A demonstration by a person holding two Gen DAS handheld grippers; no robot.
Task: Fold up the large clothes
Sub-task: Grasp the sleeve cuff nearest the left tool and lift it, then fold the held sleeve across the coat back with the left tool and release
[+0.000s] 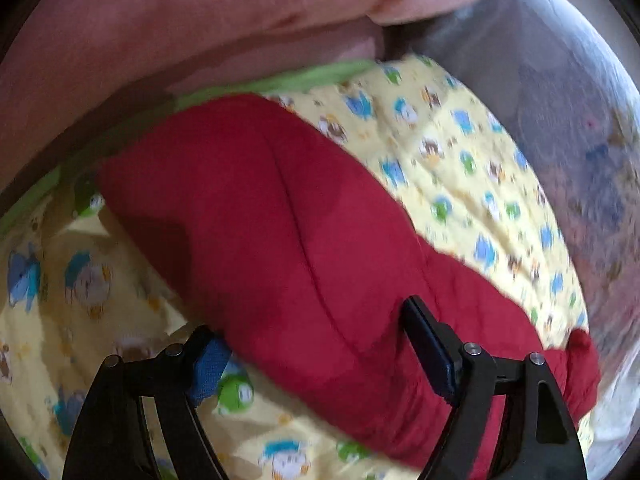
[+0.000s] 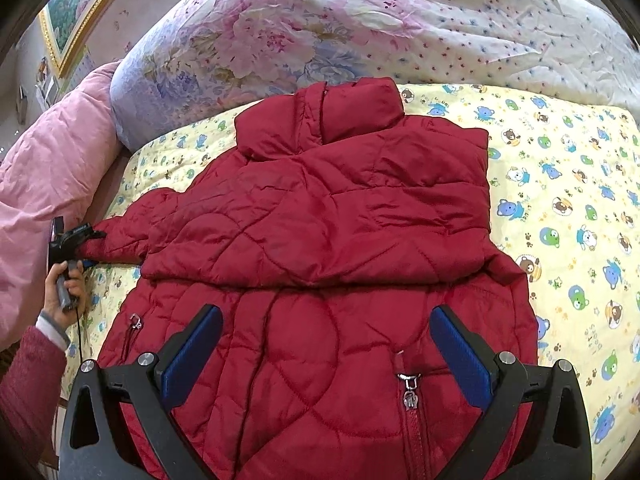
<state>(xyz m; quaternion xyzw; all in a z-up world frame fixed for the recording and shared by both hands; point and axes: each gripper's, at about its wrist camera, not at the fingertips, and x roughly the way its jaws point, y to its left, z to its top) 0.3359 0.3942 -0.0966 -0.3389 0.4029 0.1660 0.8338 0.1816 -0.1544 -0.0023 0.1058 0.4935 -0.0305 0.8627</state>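
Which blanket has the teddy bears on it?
The yellow sheet under the red jacket has the bears. The big quilt behind has flowers, and the pink blanket is plain.

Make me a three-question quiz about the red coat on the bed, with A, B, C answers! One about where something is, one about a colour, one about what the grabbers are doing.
1. Where does the red jacket lie?
A. on the yellow cartoon-print sheet
B. on the floor
C. on a chair

2. What colour are the pads on the right gripper?
A. white
B. blue
C. orange

3. How is the left gripper set at the jacket sleeve?
A. shut tight on a sock
B. holding a hanger
C. open, fingers on either side of the sleeve

Answers:
1 A, the printed sheet shows all round the jacket.
2 B, both inner finger pads are blue.
3 C, in the left wrist view the red sleeve runs through a wide gap between the fingers.
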